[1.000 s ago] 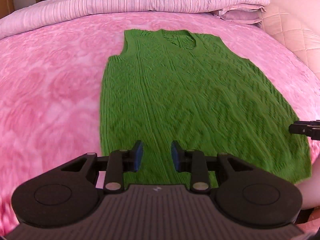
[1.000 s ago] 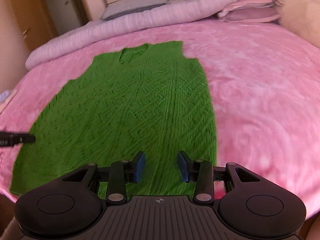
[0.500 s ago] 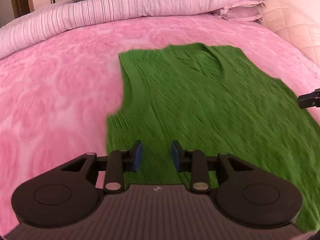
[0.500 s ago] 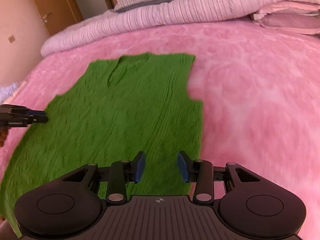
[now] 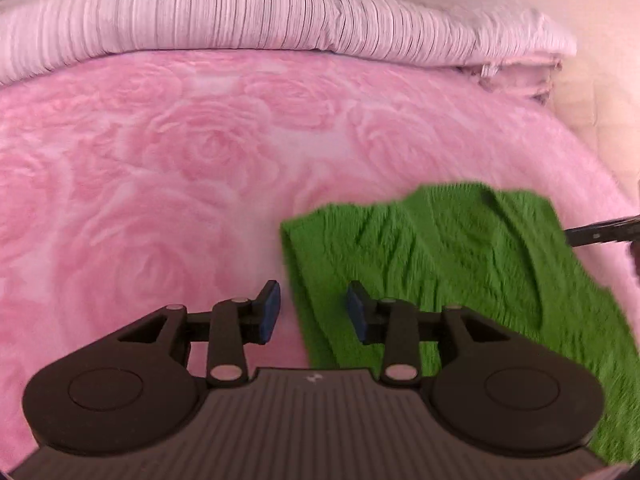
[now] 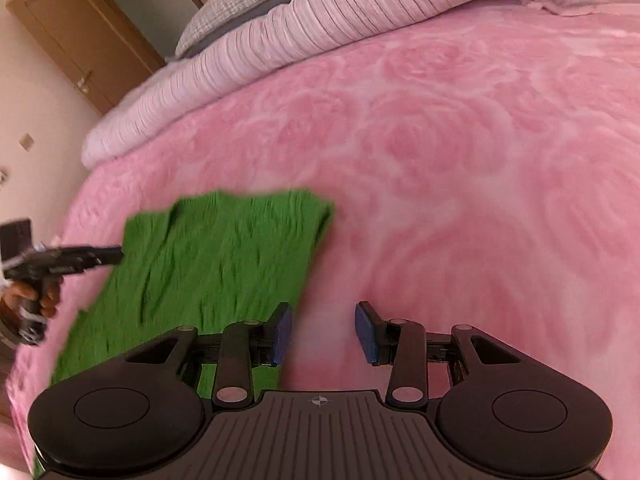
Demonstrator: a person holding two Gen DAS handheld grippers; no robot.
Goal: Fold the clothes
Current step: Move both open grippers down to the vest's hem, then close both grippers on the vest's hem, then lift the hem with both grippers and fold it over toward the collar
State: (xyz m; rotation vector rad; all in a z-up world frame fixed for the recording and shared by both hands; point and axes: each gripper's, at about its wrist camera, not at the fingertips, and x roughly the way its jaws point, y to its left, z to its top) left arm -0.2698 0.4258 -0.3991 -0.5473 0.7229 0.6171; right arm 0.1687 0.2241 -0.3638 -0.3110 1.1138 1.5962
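Two grippers hover with jaws apart, holding nothing: the left gripper [image 5: 313,308] straddles the green knitted vest's [image 5: 460,264] left edge, the right gripper [image 6: 323,328] sits just off its right edge. Wide pink rose blanket [image 6: 460,152] lies bare beyond the vest. Only the right wrist view shows the wooden door [image 6: 80,32].

Left gripper [image 5: 313,309]: jaws parted wide, blue pads [image 5: 272,312] facing, nothing between them. Right gripper [image 6: 325,333]: jaws parted equally wide, likewise nothing between. Left hand [image 6: 34,298] wrapped around its gripper's handle, seen off right gripper's left side.
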